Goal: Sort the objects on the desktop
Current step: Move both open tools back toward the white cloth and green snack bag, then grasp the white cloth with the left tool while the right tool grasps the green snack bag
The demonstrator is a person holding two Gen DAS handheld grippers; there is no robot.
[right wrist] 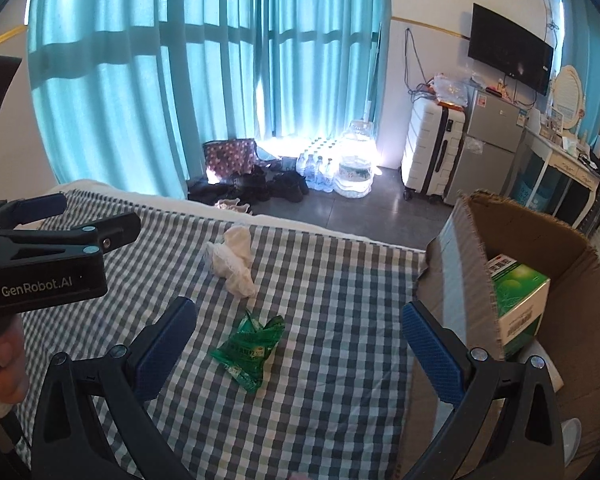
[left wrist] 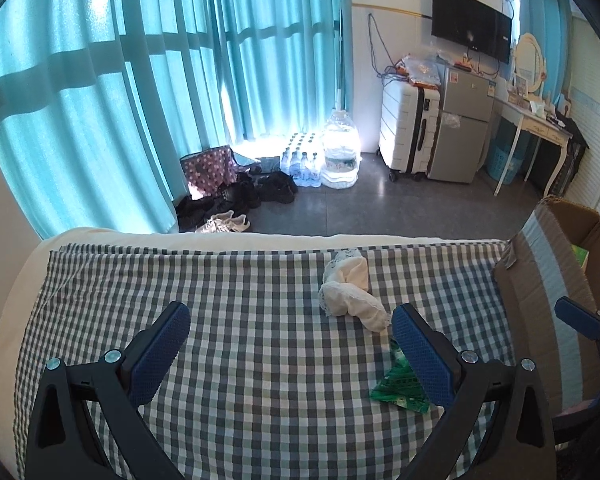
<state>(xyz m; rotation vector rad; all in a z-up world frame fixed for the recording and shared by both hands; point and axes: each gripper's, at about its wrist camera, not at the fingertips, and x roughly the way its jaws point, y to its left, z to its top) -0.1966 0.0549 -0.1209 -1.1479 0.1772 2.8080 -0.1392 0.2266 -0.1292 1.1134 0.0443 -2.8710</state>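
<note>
Both hand-held grippers spread wide, nothing held: left hand-held gripper (left wrist: 291, 330) over the checked bed cover (left wrist: 236, 292), right hand-held gripper (right wrist: 300, 326) w/ one finger by the cardboard box (right wrist: 539, 240). Crumpled green wrapper (right wrist: 250, 350) lies on the cover betw. right's fingers; white sock bundle (right wrist: 232, 260) just beyond it. Green carton (right wrist: 517, 300) sits inside the box.

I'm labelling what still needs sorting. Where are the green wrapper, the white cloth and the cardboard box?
green wrapper (right wrist: 248, 351): right wrist view, middle of the crumpled foil.
white cloth (right wrist: 232, 261): right wrist view, centre of the bunched fabric.
cardboard box (right wrist: 539, 236): right wrist view, bare inner back wall.
</note>
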